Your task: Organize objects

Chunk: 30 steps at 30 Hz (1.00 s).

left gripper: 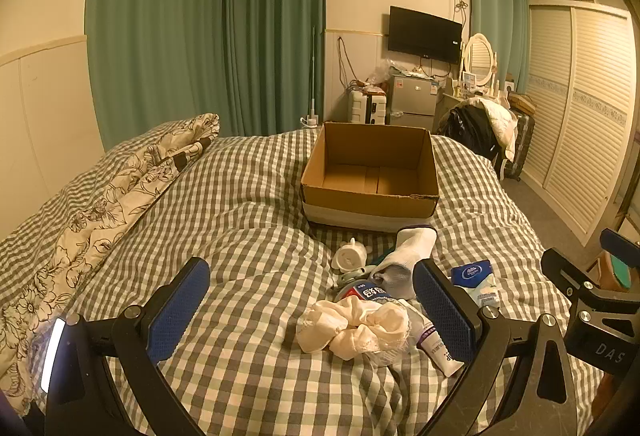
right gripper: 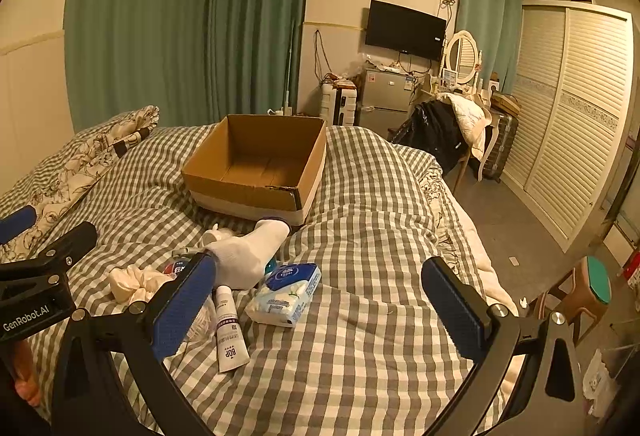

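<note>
Cream scrunchie (left gripper: 354, 328) lying between left gripper (left gripper: 312, 312) open jaws; right gripper (right gripper: 320, 306) hovering open beside; box (left gripper: 370, 176) waiting ahead.

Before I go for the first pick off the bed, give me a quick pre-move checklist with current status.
1. Left gripper open, holding nothing: ok.
2. Right gripper open, holding nothing: ok.
3. Cardboard box open on top, nothing seen inside: ok.
4. Cream scrunchie lies between the left gripper's fingers, unobstructed on top: ok.
5. Tissue pack lies apart from the white sock: cannot tell, their edges look close.
6. Tube free of the right gripper's left finger: cannot tell.
</note>
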Motion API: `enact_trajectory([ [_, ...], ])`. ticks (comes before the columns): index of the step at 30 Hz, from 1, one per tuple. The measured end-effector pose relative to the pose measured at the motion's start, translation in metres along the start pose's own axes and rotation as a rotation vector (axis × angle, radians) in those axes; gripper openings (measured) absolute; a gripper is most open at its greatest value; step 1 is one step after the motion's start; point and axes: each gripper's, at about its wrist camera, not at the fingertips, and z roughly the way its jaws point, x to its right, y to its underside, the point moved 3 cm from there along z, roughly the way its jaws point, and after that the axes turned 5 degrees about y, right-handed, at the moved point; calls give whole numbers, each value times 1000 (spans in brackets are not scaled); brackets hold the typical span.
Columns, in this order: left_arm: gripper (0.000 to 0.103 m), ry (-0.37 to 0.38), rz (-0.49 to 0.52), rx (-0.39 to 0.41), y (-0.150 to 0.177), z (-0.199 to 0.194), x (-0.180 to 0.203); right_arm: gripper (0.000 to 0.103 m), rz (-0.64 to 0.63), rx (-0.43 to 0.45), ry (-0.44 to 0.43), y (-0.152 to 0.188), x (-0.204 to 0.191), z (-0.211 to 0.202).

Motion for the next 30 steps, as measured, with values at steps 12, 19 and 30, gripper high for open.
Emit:
enact_trajectory([
  [12, 103, 5, 10, -2, 5, 2, 3, 103, -13, -1, -8, 1, -4, 0],
  [19, 103, 19, 15, -8, 3, 1, 4, 103, -17, -1, -9, -1, -6, -1],
  [30, 103, 13, 14, -3, -2, -3, 2, 103, -26, 5, -9, -3, -8, -2],
])
